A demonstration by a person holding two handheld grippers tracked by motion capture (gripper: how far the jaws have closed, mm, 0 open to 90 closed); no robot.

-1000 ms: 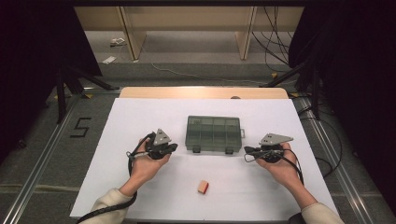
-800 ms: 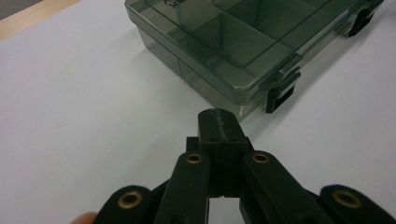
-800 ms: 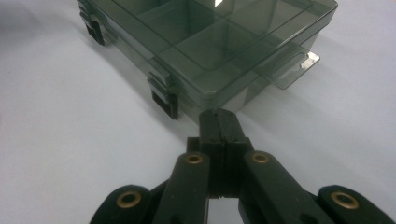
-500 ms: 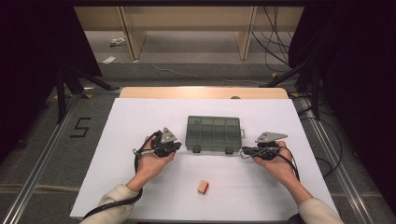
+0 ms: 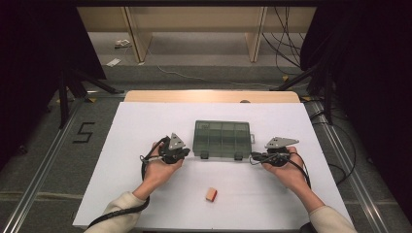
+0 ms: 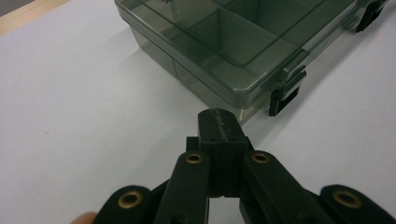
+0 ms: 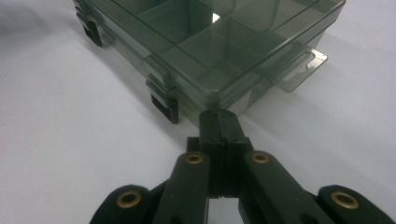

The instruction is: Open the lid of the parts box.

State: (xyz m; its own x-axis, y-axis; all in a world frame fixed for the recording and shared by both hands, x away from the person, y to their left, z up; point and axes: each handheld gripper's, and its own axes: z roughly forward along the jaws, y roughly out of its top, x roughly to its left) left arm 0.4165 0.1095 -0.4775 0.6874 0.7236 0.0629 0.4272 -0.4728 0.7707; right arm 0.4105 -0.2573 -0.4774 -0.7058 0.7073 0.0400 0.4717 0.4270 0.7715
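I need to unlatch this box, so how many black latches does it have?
2, both on the near front edge of the box: left latch by the left gripper, right latch by the right gripper.

Both forearms enter from the six o'clock edge of the high view. Left tongs (image 5: 187, 154) point toward three o'clock; right tongs (image 5: 252, 157) point toward nine o'clock — each held low in a hand. Jaws on both are fully closed, pads pressed together, nothing gripped.

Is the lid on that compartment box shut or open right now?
Shut. The clear lid lies flat on the compartment box, and both black latches hang down over its front edge.
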